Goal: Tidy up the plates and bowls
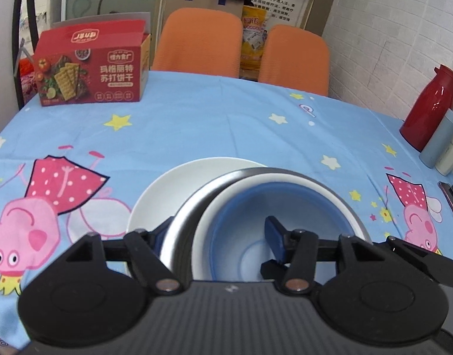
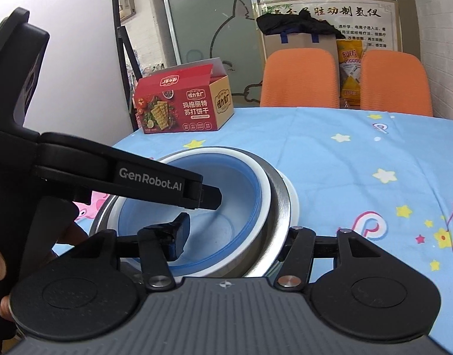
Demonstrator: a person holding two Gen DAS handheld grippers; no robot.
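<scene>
Right now the whole question is which wall of the nested bowls each tool straddles. On the blue cartoon-print counter (image 1: 197, 130) a white plate (image 1: 167, 186) carries a steel bowl (image 1: 182, 224), with a white bowl (image 1: 207, 224) inside it and a blue bowl (image 1: 241, 207) innermost. The stack fills the lower middle of both views.

The left gripper (image 1: 216, 232) has its jaws about half open. One finger is down inside the blue bowl, and the other is outside the steel wall at the lower left of its frame. The inner finger stands clear of the blue wall, so the jaws enclose the three rims without pinching them.

The right gripper (image 2: 232, 239) has its jaws spread wide. One finger is inside the blue bowl near the frame's lower centre. The other is mostly hidden behind the steel wall at the lower right. It too has hold of nothing.

The bowls are round, so no long axis decides the approach. Both tools are equally close, at neighbouring stretches of the near rim. In the right wrist view, the left tool's finger reaches in from the left, just above the right tool's inner finger. The two fingers look crowded inside the blue bowl, so either tool probably needs care closing on its own wall.
</scene>
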